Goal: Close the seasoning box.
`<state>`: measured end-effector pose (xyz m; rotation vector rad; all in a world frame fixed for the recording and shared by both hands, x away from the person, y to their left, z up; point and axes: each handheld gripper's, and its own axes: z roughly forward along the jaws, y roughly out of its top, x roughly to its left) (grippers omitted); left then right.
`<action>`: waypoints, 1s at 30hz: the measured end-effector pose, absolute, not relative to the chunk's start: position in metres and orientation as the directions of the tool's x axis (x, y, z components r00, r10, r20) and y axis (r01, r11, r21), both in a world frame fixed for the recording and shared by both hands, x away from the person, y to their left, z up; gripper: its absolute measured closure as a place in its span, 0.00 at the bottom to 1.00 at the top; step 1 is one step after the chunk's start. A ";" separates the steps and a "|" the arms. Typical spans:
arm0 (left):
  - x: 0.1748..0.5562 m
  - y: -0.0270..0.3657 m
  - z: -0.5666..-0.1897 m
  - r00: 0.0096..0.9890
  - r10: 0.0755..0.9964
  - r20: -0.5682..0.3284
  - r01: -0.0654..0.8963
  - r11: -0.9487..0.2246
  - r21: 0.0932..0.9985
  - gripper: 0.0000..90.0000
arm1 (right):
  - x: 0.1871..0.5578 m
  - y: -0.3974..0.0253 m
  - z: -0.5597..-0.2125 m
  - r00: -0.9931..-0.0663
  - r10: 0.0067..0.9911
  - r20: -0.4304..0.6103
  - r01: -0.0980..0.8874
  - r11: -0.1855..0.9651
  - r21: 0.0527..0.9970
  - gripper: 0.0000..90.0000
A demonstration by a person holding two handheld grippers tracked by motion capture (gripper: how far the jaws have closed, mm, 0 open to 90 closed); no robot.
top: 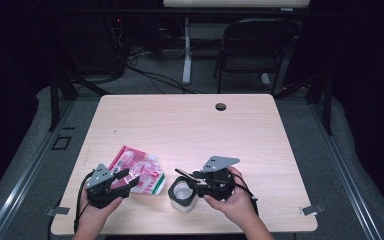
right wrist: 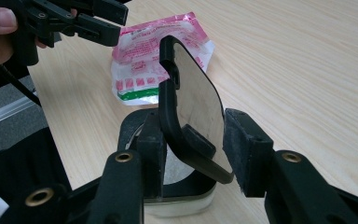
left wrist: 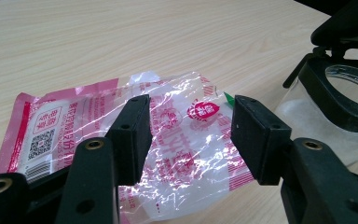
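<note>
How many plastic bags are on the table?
1. The pink and clear plastic bag lies flat near the table's front edge, before the left gripper, beside the clear container.

— How many packets do you count?
— One pink-and-clear plastic packet (top: 136,170), lying just ahead of the left gripper (top: 120,178).
— And containers?
— One clear square jar (top: 182,196), right beneath the right gripper (top: 186,175), with one black hinged lid (right wrist: 192,108) between its jaws.
— Grippers?
— Two.
</note>
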<state>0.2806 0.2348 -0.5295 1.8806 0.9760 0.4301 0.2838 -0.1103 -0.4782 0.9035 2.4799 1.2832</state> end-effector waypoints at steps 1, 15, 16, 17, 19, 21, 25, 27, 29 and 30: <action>0.281 0.235 -0.530 0.622 0.776 -0.106 0.445 -0.239 0.863 0.53 | 0.284 -0.110 -0.478 -0.793 0.602 0.096 0.425 0.433 0.795 0.66; 0.282 0.233 -0.533 0.622 0.777 -0.098 0.455 -0.256 0.853 0.53 | 0.280 -0.106 -0.480 -0.810 0.581 0.085 0.408 0.454 0.792 0.63; 0.282 0.233 -0.533 0.621 0.777 -0.100 0.451 -0.250 0.857 0.53 | 0.280 -0.106 -0.480 -0.811 0.579 0.084 0.407 0.455 0.792 0.63; 0.282 0.233 -0.533 0.621 0.777 -0.100 0.454 -0.253 0.855 0.53 | 0.280 -0.106 -0.480 -0.814 0.575 0.087 0.406 0.455 0.793 0.63; 0.282 0.234 -0.533 0.620 0.778 -0.102 0.454 -0.250 0.855 0.53 | 0.279 -0.105 -0.480 -0.817 0.570 0.086 0.402 0.457 0.793 0.62; 0.282 0.234 -0.533 0.620 0.778 -0.102 0.454 -0.249 0.855 0.53 | 0.279 -0.105 -0.480 -0.819 0.567 0.084 0.401 0.462 0.791 0.61; 0.282 0.233 -0.534 0.620 0.778 -0.100 0.453 -0.251 0.855 0.53 | 0.279 -0.104 -0.480 -0.821 0.564 0.086 0.400 0.461 0.792 0.61; 0.282 0.233 -0.534 0.619 0.779 -0.098 0.453 -0.251 0.855 0.52 | 0.279 -0.104 -0.480 -0.823 0.562 0.085 0.399 0.464 0.791 0.61; 0.282 0.233 -0.534 0.618 0.780 -0.097 0.452 -0.252 0.856 0.52 | 0.279 -0.104 -0.480 -0.824 0.559 0.087 0.399 0.465 0.790 0.60; 0.282 0.233 -0.534 0.617 0.781 -0.097 0.452 -0.251 0.856 0.52 | 0.279 -0.104 -0.480 -0.825 0.558 0.090 0.401 0.464 0.790 0.59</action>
